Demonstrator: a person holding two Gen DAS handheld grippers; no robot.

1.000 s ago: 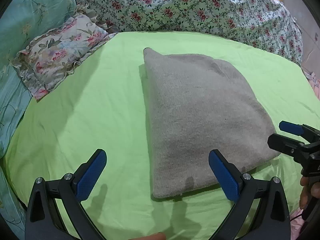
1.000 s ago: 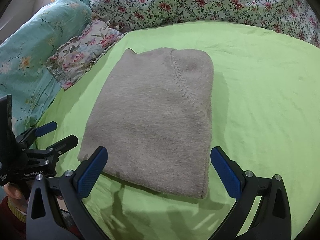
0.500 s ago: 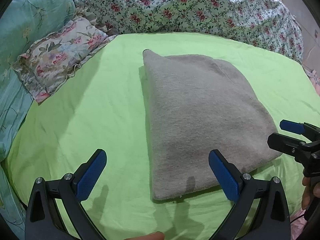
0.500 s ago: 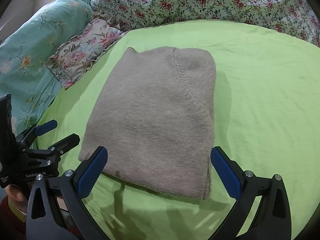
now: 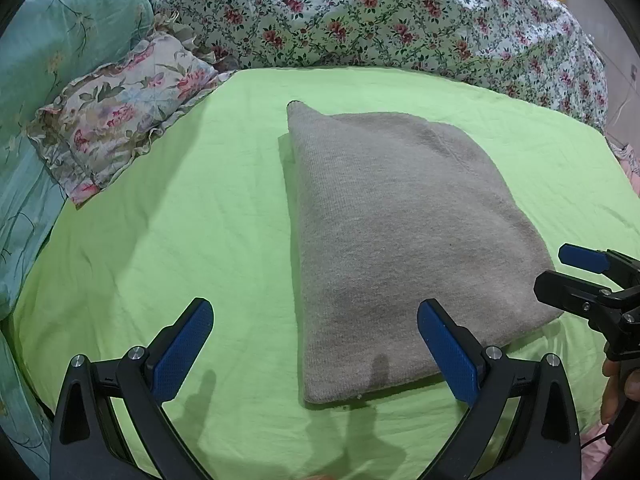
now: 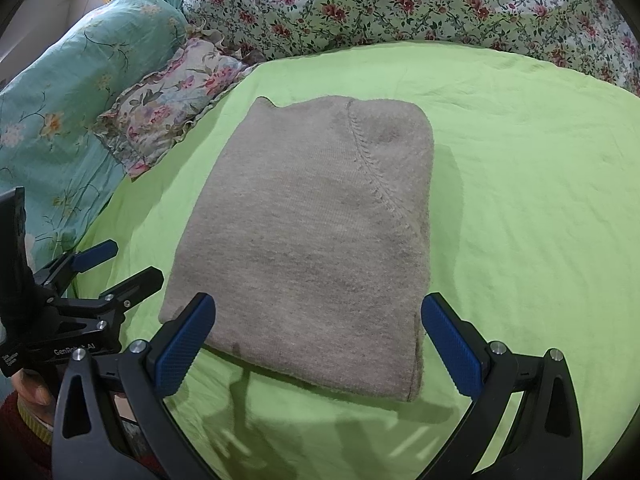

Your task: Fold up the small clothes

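Note:
A grey knitted garment [image 5: 400, 236] lies folded into a neat rectangle on the green sheet [image 5: 180, 220]; it also shows in the right wrist view [image 6: 312, 240]. My left gripper [image 5: 316, 352] is open and empty, held just above the garment's near left corner. My right gripper [image 6: 320, 344] is open and empty, over the garment's near edge. Each gripper shows in the other's view, the right gripper [image 5: 576, 276] at the garment's right side and the left gripper [image 6: 116, 268] at its left side.
A floral ruffled pillow [image 5: 116, 120] and a teal pillow [image 5: 52, 40] lie at the back left. A flowered quilt [image 5: 380, 16] is bunched along the far edge of the green sheet.
Both grippers have drawn back and up slightly from the garment. The garment has not moved.

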